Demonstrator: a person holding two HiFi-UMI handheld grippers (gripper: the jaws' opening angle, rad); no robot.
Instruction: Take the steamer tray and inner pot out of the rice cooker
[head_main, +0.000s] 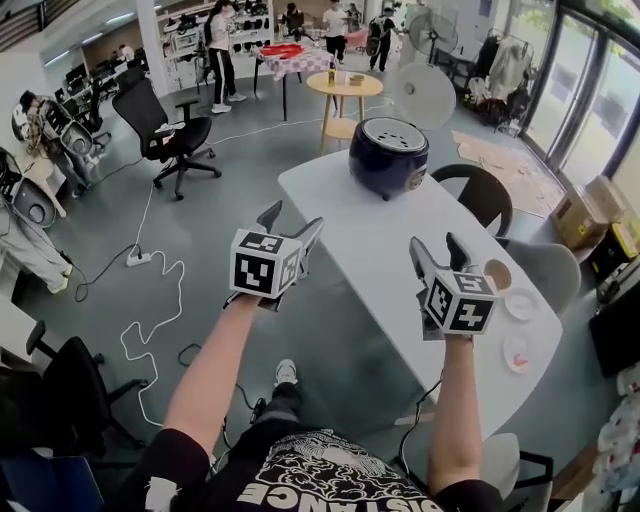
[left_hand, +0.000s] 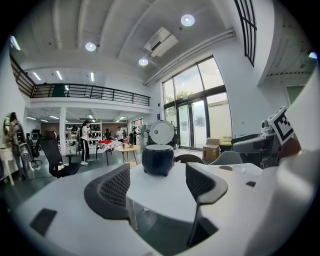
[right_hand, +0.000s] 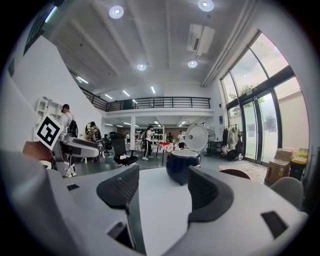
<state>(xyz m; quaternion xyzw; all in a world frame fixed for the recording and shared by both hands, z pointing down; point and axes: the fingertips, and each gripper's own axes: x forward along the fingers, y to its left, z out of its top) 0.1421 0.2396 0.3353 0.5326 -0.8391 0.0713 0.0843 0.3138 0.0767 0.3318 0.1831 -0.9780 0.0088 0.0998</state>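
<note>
Jaws of the left gripper (head_main: 291, 222) are standing wide apart, holding nothing, well short of the rice cooker (head_main: 388, 155). It is sitting on the table (head_main: 350, 250), lid (head_main: 421, 95) up. Right gripper (head_main: 437, 243) jaws are gaping empty too.

The round dark-blue rice cooker (head_main: 388, 155) had a glossy, plastic-looking shell. The white tabletop (head_main: 360, 240) looked smooth and matt. The left hand-held gripper (left_hand: 157, 185) bore matt black pads (left_hand: 114, 189) with a ribbed texture.
</note>
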